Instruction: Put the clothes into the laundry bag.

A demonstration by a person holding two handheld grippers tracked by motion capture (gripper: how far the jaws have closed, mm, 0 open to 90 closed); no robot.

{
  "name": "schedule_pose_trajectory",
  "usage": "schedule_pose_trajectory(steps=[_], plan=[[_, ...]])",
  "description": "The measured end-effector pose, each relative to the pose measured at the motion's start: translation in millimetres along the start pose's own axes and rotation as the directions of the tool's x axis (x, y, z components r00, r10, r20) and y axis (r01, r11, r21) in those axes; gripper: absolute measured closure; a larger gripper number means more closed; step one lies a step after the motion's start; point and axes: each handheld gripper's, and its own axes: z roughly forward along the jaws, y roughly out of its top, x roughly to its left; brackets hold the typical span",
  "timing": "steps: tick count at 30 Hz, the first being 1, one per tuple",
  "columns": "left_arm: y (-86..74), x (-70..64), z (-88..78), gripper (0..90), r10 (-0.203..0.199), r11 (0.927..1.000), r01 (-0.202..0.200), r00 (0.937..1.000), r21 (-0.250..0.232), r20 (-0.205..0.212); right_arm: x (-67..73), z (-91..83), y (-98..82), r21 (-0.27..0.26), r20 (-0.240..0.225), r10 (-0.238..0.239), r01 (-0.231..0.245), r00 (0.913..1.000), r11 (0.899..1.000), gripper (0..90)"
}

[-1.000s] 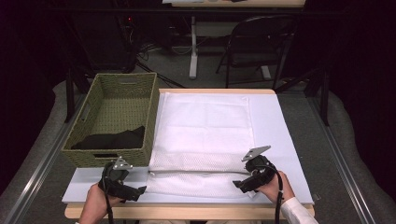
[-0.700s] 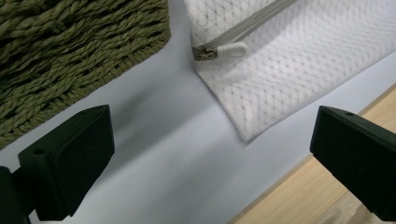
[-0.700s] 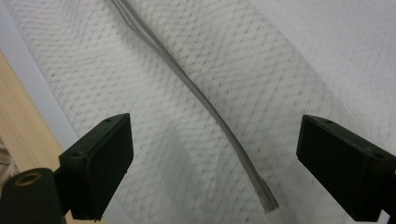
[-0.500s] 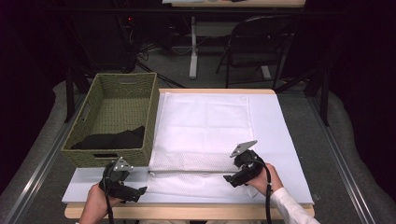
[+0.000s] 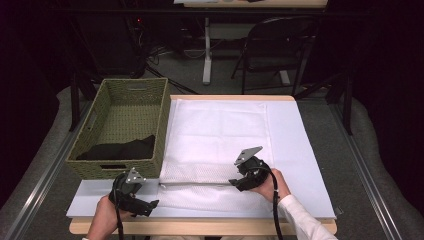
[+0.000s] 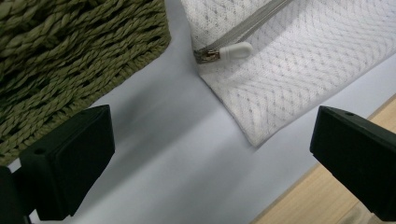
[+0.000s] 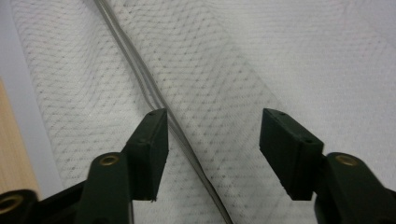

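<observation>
Right gripper (image 5: 234,181) is down low over the near part of the white mesh laundry bag (image 5: 220,145), held from the right by a hand (image 5: 269,184) whose white sleeve comes in from the bottom edge, forearm angled up and to the left. In the right gripper view its jaws stand partly apart, straddling the bag's grey zipper line (image 7: 159,100) — they've just been closing, but the pads aren't pressing on anything; mesh and zipper simply lie in the gap between them.

Left gripper (image 5: 152,204) sits near the front left corner of the table, on the pale sheet (image 5: 300,150) just in front of the green woven basket (image 5: 90,127), pointing right toward the bag's corner. The left hand (image 5: 104,220) grips it from behind, wrist low at the table edge. Its jaws are spread wide with nothing in them — the left gripper view shows the white zipper pull (image 6: 236,50) lying at the bag's corner, well ahead of the pads.

The bag lies flat in the middle of the sheet, touching the basket's right wall. Dark cloth (image 5: 120,149) lies inside the basket.
</observation>
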Motion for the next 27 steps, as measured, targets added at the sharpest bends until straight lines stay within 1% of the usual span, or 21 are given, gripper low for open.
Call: schedule_pose_trajectory(steps=[1, 2, 3, 4, 5, 7, 8, 10, 11, 12, 13, 14, 16, 17, 19, 21, 23, 24, 25, 27], plan=[[0.6, -0.1, 0.4, 0.2, 0.005, 1.0000, -0.005, 1.0000, 0.002, 0.002, 0.5, 1.5, 1.0, -0.001, 0.006, -0.015, 0.015, 0.9999, 1.000, 46.3], [1.0, -0.5, 1.0, 0.2, 0.007, 1.0000, -0.007, 1.0000, 0.004, 0.001, 1.3, 3.3, 2.2, 0.001, 0.006, -0.018, 0.018, 0.9998, 1.000, 48.4], [1.2, -0.6, 1.3, 0.2, 0.009, 0.9999, -0.009, 1.0000, 0.005, 0.002, 2.1, 4.7, 3.2, 0.005, 0.000, -0.019, 0.019, 0.9998, 1.000, 50.5], [1.2, -0.6, 1.3, 0.2, 0.008, 1.0000, -0.008, 1.0000, 0.005, 0.002, 2.4, 6.9, 4.0, 0.001, -0.003, -0.029, 0.029, 0.9996, 1.000, 52.8], [1.1, -0.5, 1.2, 0.2, 0.008, 1.0000, -0.008, 1.0000, 0.002, 0.001, 3.3, 8.8, 4.9, 0.005, -0.002, -0.028, 0.028, 0.9996, 1.000, 55.5], [0.9, 0.0, 1.2, 0.2, 0.007, 1.0000, -0.007, 1.0000, 0.005, -0.002, 3.2, 13.9, 6.4, 0.014, -0.014, -0.041, 0.041, 0.9991, 0.999, 59.1], [0.7, 0.2, 1.2, 0.2, 0.006, 1.0000, -0.006, 1.0000, 0.005, -0.003, 3.2, 16.8, 7.1, 0.023, -0.009, -0.047, 0.047, 0.9989, 0.999, 62.4], [0.4, 0.4, 1.1, 0.2, 0.005, 1.0000, -0.005, 1.0000, 0.003, -0.002, 4.9, 22.1, 8.1, 0.044, -0.015, -0.053, 0.053, 0.9985, 0.998, 63.7], [0.1, 0.5, 0.8, 0.2, 0.003, 1.0000, -0.003, 1.0000, 0.002, -0.001, 5.3, 24.3, 8.7, 0.046, -0.018, -0.064, 0.065, 0.9978, 0.997, 64.1], [-0.1, 0.6, 0.7, 0.2, 0.003, 1.0000, -0.003, 1.0000, 0.002, 0.002, 6.8, 25.9, 9.1, 0.053, -0.023, -0.059, 0.060, 0.9980, 0.997, 64.1], [-0.1, 0.7, 0.7, 0.2, 0.004, 1.0000, -0.004, 1.0000, 0.004, 0.001, 7.4, 27.7, 9.7, 0.056, -0.023, -0.074, 0.076, 0.9970, 0.996, 64.1], [-0.2, 0.8, 0.7, 0.2, 0.004, 1.0000, -0.004, 1.0000, 0.003, 0.002, 8.3, 29.1, 10.1, 0.064, -0.025, -0.075, 0.076, 0.9969, 0.995, 64.0], [-0.3, 0.9, 1.0, 0.2, 0.004, 1.0000, -0.004, 1.0000, 0.004, 0.002, 8.7, 31.8, 10.8, 0.058, -0.033, -0.096, 0.098, 0.9948, 0.993, 63.9], [0.0, 1.0, 1.1, 0.2, 0.006, 1.0000, -0.006, 1.0000, 0.007, -0.003, 9.7, 33.2, 11.2, 0.064, -0.033, -0.095, 0.097, 0.9949, 0.993, 63.6], [0.3, 1.6, 1.6, 0.3, 0.004, 1.0000, -0.004, 1.0000, 0.008, 0.003, 9.7, 36.7, 11.9, 0.069, -0.045, -0.115, 0.118, 0.9923, 0.991, 62.4], [0.4, 1.9, 1.5, 0.2, 0.005, 1.0000, -0.005, 1.0000, 0.007, 0.004, 10.2, 40.5, 11.8, 0.092, -0.055, -0.106, 0.111, 0.9928, 0.990, 60.5], [0.2, 1.9, 1.3, 0.3, 0.003, 1.0000, -0.003, 1.0000, 0.004, 0.003, 10.7, 42.5, 11.2, 0.099, -0.055, -0.109, 0.114, 0.9925, 0.989, 61.4], [0.2, 2.1, 1.4, 0.3, 0.003, 1.0000, -0.003, 1.0000, 0.006, 0.004, 10.9, 43.1, 11.0, 0.107, -0.060, -0.102, 0.108, 0.9929, 0.988, 62.4], [0.3, 2.1, 1.7, 0.2, 0.003, 1.0000, -0.003, 1.0000, 0.009, 0.002, 10.5, 43.3, 10.9, 0.103, -0.063, -0.105, 0.111, 0.9925, 0.989, 66.2], [0.4, 2.4, 2.1, 0.3, 0.008, 0.9999, -0.008, 1.0000, 0.013, 0.002, 10.1, 43.5, 11.0, 0.105, -0.062, -0.100, 0.106, 0.9931, 0.989, 68.6]])
